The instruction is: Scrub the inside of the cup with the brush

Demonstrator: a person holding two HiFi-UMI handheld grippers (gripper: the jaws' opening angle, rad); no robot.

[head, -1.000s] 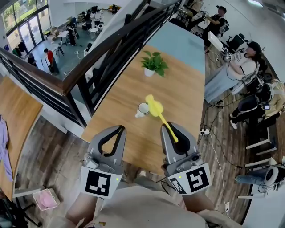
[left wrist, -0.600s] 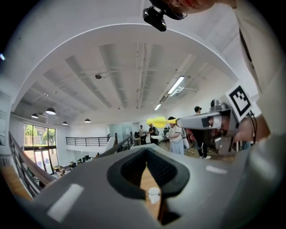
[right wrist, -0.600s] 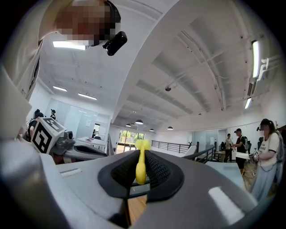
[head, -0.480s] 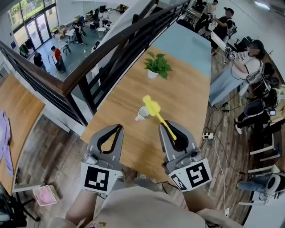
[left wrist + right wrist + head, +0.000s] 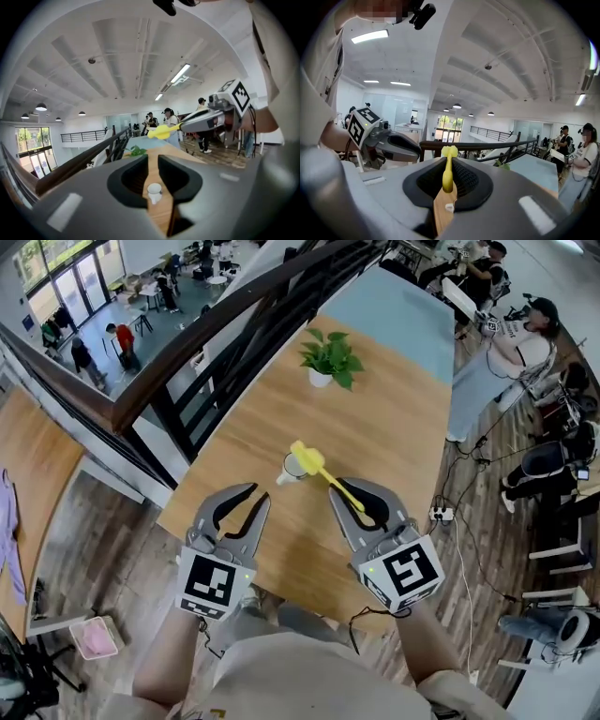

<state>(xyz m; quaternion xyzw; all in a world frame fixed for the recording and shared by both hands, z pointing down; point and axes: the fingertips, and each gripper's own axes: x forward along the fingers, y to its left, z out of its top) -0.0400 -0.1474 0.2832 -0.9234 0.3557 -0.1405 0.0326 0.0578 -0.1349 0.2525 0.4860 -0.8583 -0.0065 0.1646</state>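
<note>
Cup (image 5: 292, 469) upright on the wooden table (image 5: 375, 418), out ahead of both grippers, its handle turned toward the person. Plant (image 5: 328, 357) further back, well clear.

Left gripper (image 5: 253, 505): jaws have just been opening and now stand apart, nothing gripped. Its own view frames the cup in the gap, but some way off and untouched.

Right gripper (image 5: 360, 502): clamped on the handle of the yellow brush (image 5: 317, 468), bristle head out front. In the head view the head overlaps the cup. In the left gripper view it looks to hang above the table, so probably not in the cup yet.

Step in hand, as I read it: bringing both tools to the cup. Scrubbing not begun.

To do it well:
- Left goes in first. Keep the cup centred in the gap, run the jaws either side of the wall and close firmly. A light cup will likely skid or tip under the brush otherwise.
- Tilt the brush steeper so the head drops through the mouth instead of catching the rim.
- Work round the wall, then the bottom, in short strokes, with the left holding throughout.
</note>
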